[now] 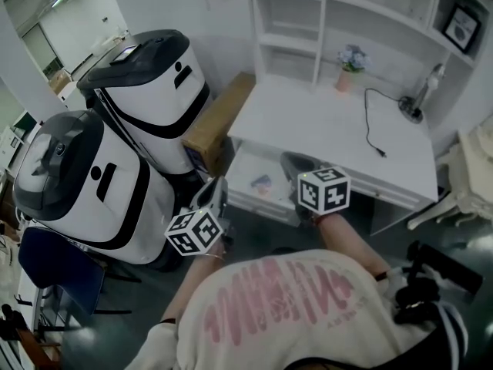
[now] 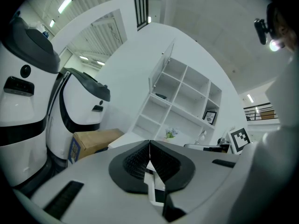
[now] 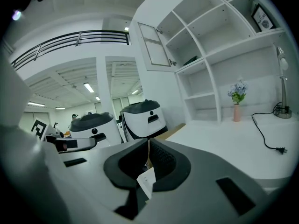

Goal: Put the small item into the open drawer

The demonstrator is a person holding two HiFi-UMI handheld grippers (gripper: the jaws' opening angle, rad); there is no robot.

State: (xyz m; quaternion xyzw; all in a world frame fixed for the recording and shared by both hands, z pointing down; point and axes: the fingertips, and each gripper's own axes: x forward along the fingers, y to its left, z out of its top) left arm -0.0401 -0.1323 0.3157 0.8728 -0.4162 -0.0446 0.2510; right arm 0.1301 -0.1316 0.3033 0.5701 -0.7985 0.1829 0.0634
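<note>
The small bluish item (image 1: 260, 182) lies inside the open white drawer (image 1: 245, 164). The drawer sticks out from under the front edge of the white counter (image 1: 323, 122), near its left corner. So the putting-in part looks done to me.

The left claw (image 1: 219, 185) and the right claw (image 1: 288, 159) hang close over the drawer. I think the good way now is to lift both claws away slowly. They should not bump the drawer's front wall or knock the item.

Only the head view shows the drawer and the item in it. The two gripper views look over the counter top and miss them. But they show the claws best. The left claw (image 2: 149, 144) is closed tight, pads touching, and it holds nothing from the room. The right claw (image 3: 148, 143) is closed the same way and is empty too. The right gripper view also shows a pink vase of flowers (image 3: 237, 104) at the counter's back edge. The left gripper view shows a brown cardboard box (image 2: 93, 141) beside the counter.
</note>
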